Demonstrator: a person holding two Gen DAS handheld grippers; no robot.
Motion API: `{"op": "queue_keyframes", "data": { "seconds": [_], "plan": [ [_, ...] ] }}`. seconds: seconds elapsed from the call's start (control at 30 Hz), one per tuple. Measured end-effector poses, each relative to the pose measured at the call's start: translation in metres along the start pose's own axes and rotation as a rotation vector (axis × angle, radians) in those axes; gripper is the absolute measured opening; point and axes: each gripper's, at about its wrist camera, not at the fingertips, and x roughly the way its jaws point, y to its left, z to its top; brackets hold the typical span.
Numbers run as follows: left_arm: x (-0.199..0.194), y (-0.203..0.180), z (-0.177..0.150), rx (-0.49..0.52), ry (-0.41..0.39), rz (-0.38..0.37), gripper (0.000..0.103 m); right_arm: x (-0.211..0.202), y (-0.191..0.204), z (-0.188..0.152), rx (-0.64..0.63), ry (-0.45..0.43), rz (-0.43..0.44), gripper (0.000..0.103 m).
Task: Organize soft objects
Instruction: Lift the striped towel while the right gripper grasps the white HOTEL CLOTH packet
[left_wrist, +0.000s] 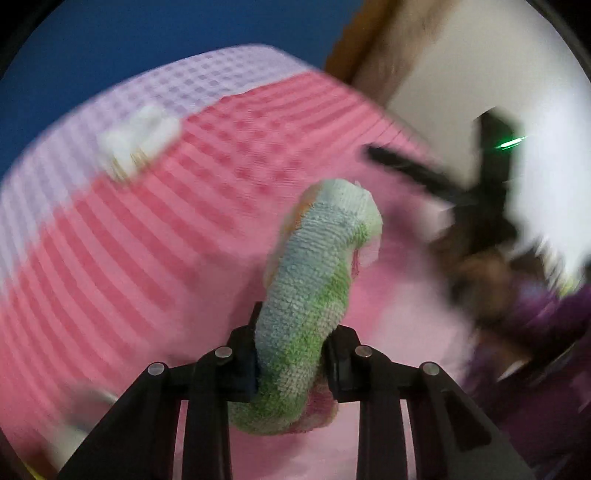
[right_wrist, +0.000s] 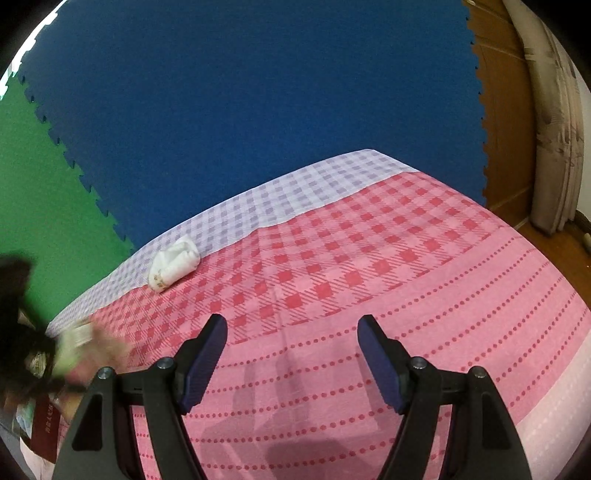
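Two soft things show up here, one per spot: a fuzzy rolled towel (left_wrist: 310, 295) in blue, green and pink stripes, and a small white rolled cloth (right_wrist: 173, 264) with a little floral print on one end. The left gripper (left_wrist: 290, 350) is clamped right on the striped towel, both fingers pressing its sides, with the roll sticking up and forward out of the jaws above the pink checked tablecloth (right_wrist: 369, 258). The left view is pretty blurry, so finer detail is lost. The white cloth lies alone on the table near the far left edge, where the red checks meet the one lilac checked strip (right_wrist: 295, 184). The right gripper (right_wrist: 291, 354) is spread wide with nothing between its fingers, hovering over the dotted pink part of the cloth, well apart from the white roll.
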Motion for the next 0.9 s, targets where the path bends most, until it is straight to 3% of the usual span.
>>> {"op": "queue_keyframes", "data": {
  "seconds": [0.1, 0.23, 0.33, 0.5, 0.63, 0.8, 0.9],
  "plan": [
    [-0.008, -0.013, -0.044, -0.184, -0.135, -0.071, 0.024, 0.002, 0.0, 0.0, -0.002, 0.007, 0.0, 0.075],
    [-0.025, -0.01, -0.1, -0.382, -0.308, -0.073, 0.024, 0.012, 0.008, 0.0, -0.046, 0.072, 0.027, 0.075],
    [-0.039, -0.004, -0.131, -0.46, -0.369, -0.05, 0.025, 0.023, 0.023, 0.001, -0.121, 0.141, 0.09, 0.075],
    [-0.069, -0.005, -0.162, -0.478, -0.416, 0.023, 0.025, 0.037, 0.08, 0.024, -0.251, 0.172, 0.231, 0.077],
    [-0.085, -0.009, -0.179, -0.477, -0.468, 0.046, 0.026, 0.074, 0.131, 0.048, -0.349, 0.202, 0.259, 0.077],
    [-0.086, -0.003, -0.188, -0.496, -0.481, 0.045, 0.026, 0.118, 0.167, 0.061, -0.384, 0.242, 0.226, 0.077],
    [-0.093, 0.002, -0.198, -0.525, -0.494, 0.045, 0.026, 0.146, 0.184, 0.059, -0.441, 0.271, 0.151, 0.077]
  ]
}}
